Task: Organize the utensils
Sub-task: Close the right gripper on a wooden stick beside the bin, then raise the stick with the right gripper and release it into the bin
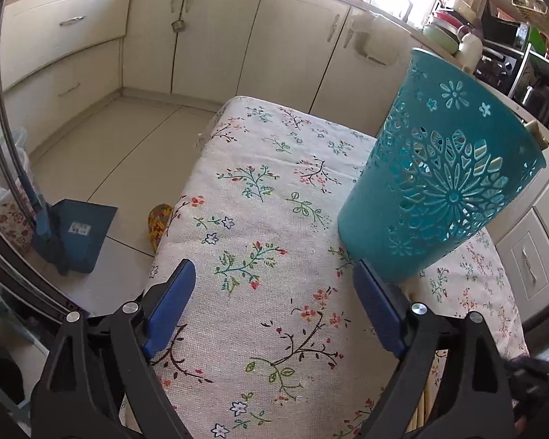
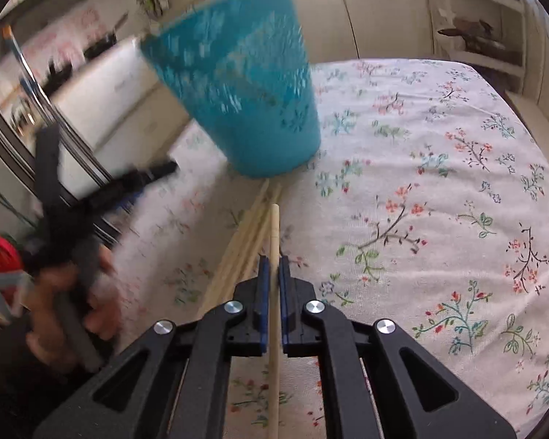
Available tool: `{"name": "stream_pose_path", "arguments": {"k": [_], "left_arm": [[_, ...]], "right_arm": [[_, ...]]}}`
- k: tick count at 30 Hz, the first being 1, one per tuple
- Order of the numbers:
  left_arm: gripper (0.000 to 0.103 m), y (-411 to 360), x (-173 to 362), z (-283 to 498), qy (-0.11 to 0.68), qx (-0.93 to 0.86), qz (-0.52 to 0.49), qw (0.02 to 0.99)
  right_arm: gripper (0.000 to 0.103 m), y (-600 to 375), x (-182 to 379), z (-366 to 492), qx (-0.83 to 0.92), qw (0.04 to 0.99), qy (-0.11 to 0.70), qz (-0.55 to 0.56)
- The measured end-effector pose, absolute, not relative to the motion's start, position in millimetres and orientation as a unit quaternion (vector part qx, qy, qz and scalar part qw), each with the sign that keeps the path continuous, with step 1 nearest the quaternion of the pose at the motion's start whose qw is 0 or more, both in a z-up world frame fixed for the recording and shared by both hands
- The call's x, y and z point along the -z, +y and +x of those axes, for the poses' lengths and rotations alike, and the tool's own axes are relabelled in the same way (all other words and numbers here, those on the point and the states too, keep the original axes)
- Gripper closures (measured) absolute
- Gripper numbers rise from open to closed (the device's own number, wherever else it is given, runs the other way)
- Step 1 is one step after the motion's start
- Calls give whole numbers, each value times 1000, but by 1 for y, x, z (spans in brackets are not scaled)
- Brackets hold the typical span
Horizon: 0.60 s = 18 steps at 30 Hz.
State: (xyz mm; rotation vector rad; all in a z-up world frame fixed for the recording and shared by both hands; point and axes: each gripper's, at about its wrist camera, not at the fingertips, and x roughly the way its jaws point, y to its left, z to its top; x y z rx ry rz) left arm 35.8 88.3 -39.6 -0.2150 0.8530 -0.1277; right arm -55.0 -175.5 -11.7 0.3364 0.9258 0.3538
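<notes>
A teal perforated plastic holder (image 1: pixel 443 183) stands on the floral tablecloth (image 1: pixel 274 201), just right of my left gripper (image 1: pixel 274 274), which is open and empty. In the right wrist view the holder (image 2: pixel 245 87) stands ahead, blurred. My right gripper (image 2: pixel 273 267) is shut on one wooden chopstick (image 2: pixel 273 226) that points toward the holder's base. Several more wooden chopsticks (image 2: pixel 241 245) lie on the cloth just left of it. The left gripper (image 2: pixel 102 197) shows blurred at the left, held by a hand.
The table's left edge drops to a tiled floor with a blue dustpan (image 1: pixel 77 230). Cream kitchen cabinets (image 1: pixel 238 44) stand behind. A counter with dishes and appliances (image 1: pixel 494 47) runs at the right. Shelves (image 2: pixel 475 36) stand beyond the table.
</notes>
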Motion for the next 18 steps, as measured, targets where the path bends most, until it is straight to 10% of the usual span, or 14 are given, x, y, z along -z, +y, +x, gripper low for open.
{"name": "stream_pose_path", "arguments": {"k": [18], "left_arm": [[17,80,43,40,428,59,-83,898]], "right_arm": [[97,-161,-151,51,-179,945,199,190]]}}
